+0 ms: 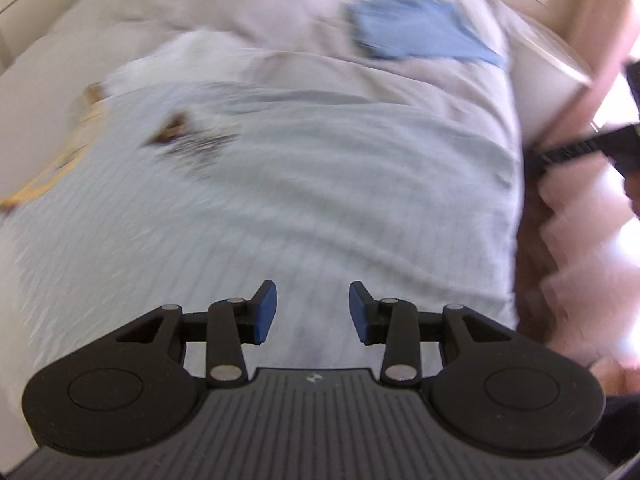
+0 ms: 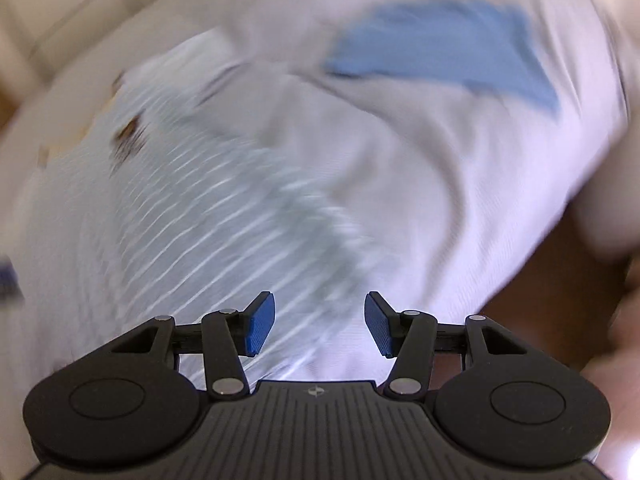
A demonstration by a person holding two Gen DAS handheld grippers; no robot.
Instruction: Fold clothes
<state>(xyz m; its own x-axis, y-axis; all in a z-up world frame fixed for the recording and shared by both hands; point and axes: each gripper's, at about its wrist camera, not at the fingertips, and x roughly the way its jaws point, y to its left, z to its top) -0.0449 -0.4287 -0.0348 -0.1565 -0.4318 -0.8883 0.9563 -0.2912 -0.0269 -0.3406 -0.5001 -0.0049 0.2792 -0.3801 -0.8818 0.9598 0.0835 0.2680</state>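
Both views are blurred. A pale striped shirt (image 1: pixel 280 184) lies spread, unfolded as far as the blur shows, across a bed sheet (image 1: pixel 280 40), directly below both tools; a blue garment (image 1: pixel 420 28) lies well beyond it, apparently already folded. The left gripper (image 1: pixel 313 312) and right gripper (image 2: pixel 319 323) both have jaws apart and empty. By my judgement, folding the shirt remains to be done.

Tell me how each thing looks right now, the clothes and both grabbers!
left hand-held gripper: open, holding nothing, above the striped shirt.
right hand-held gripper: open, holding nothing.
striped shirt: spread out, wrinkled, not folded yet.
blue cloth: lying apart, farther back on the bed sheet; too blurred to tell if folded.
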